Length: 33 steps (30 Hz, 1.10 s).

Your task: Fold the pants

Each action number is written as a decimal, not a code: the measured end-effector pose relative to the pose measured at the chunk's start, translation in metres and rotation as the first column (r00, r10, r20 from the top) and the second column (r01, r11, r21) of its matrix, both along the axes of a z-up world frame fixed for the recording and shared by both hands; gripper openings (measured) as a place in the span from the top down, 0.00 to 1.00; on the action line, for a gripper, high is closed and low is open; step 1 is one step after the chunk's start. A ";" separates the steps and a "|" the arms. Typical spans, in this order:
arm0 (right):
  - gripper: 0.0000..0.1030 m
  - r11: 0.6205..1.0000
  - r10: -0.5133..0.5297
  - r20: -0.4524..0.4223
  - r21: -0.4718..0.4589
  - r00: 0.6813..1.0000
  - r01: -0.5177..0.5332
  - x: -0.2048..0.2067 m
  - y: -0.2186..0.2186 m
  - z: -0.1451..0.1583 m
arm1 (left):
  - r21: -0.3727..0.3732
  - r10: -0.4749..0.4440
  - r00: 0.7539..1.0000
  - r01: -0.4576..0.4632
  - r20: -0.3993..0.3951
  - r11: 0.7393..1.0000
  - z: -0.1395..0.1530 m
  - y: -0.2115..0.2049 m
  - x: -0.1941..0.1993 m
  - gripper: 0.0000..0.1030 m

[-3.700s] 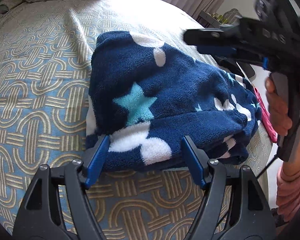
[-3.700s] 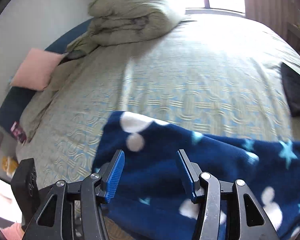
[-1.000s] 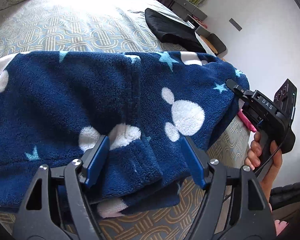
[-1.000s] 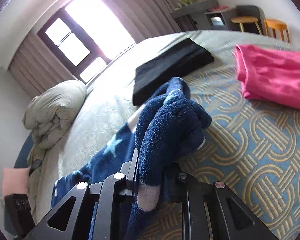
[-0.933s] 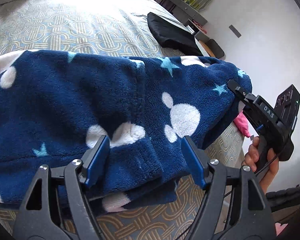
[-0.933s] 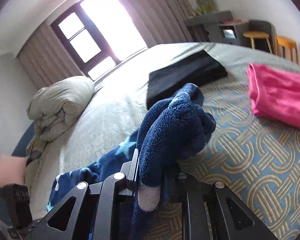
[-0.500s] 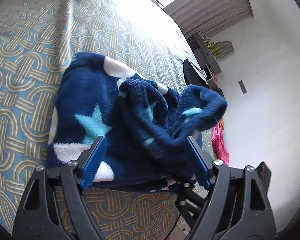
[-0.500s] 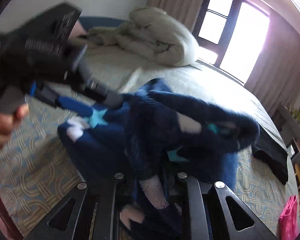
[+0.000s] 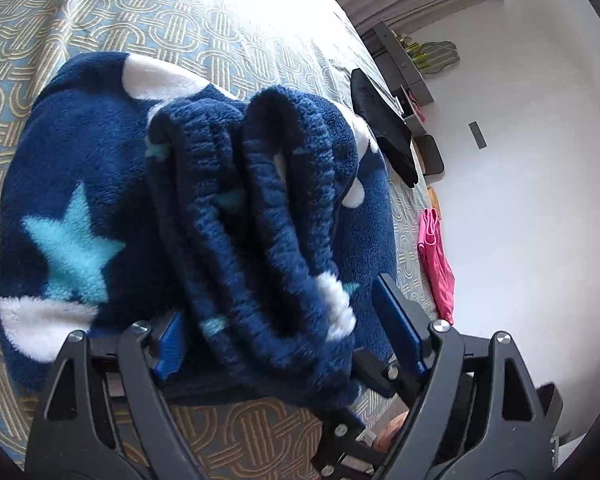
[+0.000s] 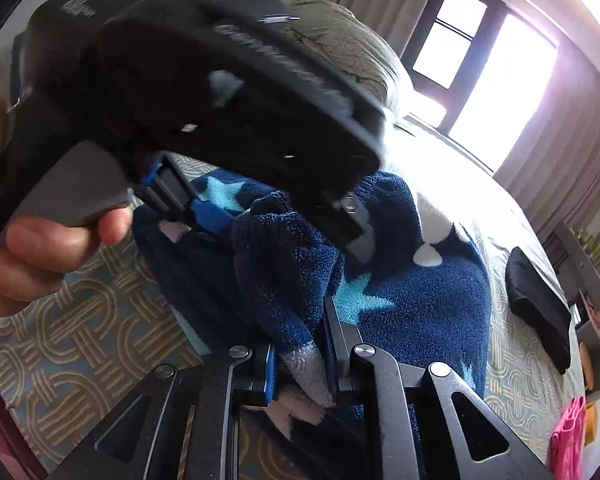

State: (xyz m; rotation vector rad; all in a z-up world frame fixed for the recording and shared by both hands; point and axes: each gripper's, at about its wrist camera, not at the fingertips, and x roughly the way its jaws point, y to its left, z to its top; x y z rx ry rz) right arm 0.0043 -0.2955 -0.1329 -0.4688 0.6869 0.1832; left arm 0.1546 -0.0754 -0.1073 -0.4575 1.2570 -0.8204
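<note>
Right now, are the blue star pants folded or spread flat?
Partly folded: the pants lie doubled on the bed, one bunched end still raised in the shut right gripper.

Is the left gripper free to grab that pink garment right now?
Probably not: the left gripper, fingers opening, has bunched navy pants between them, and the pink garment lies beyond, at the bed's edge.

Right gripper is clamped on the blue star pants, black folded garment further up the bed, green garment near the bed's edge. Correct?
Not quite: the garment near the bed's edge is pink, not green, as the right wrist view shows. The rest holds: the right gripper is clamped on the pants, and the black garment lies further up.
</note>
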 end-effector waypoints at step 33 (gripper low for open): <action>0.21 0.526 -0.204 -0.487 0.677 0.849 0.515 0.026 -0.190 -0.024 | 0.320 0.087 0.983 -0.136 0.163 0.938 -0.032 0.080 0.043 0.16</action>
